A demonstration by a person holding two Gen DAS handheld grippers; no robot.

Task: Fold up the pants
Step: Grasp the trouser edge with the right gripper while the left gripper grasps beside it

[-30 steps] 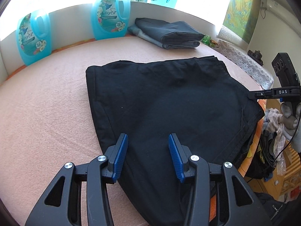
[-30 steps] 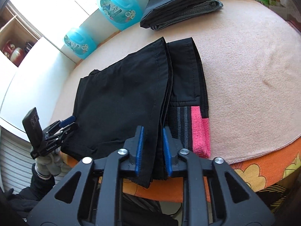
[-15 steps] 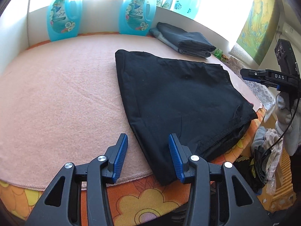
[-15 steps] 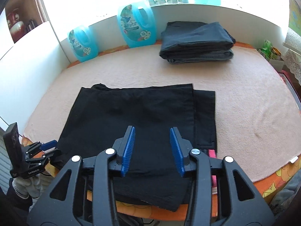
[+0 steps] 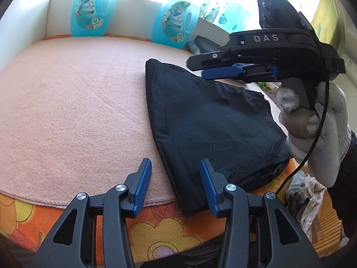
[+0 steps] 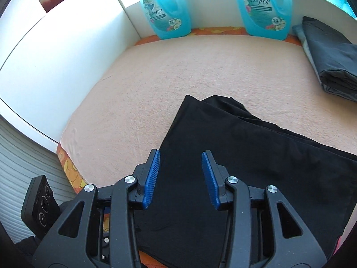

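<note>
The black pants [image 5: 212,116] lie folded into a broad rectangle on the pink blanket [image 5: 78,111], and their near corner hangs over the table's front edge. My left gripper [image 5: 175,163] is open above that front edge. The pants' left border runs between its fingers, which do not press on it. A gloved hand [image 5: 312,134] holds my right gripper [image 5: 196,67] above the far side of the pants. In the right wrist view, this right gripper [image 6: 180,154] is open and empty over the pants' [image 6: 245,156] left part.
Two blue detergent bottles [image 5: 91,15] [image 5: 176,22] stand along the white back ledge. A folded stack of dark grey clothes [image 6: 330,55] lies at the back right. A white cabinet side [image 6: 55,55] bounds the left. Loose laundry [image 5: 305,201] is piled below the table on the right.
The right gripper has opened, let go of the pants' edge and swung left across them. The left gripper has drawn back to the front edge and rolled.
</note>
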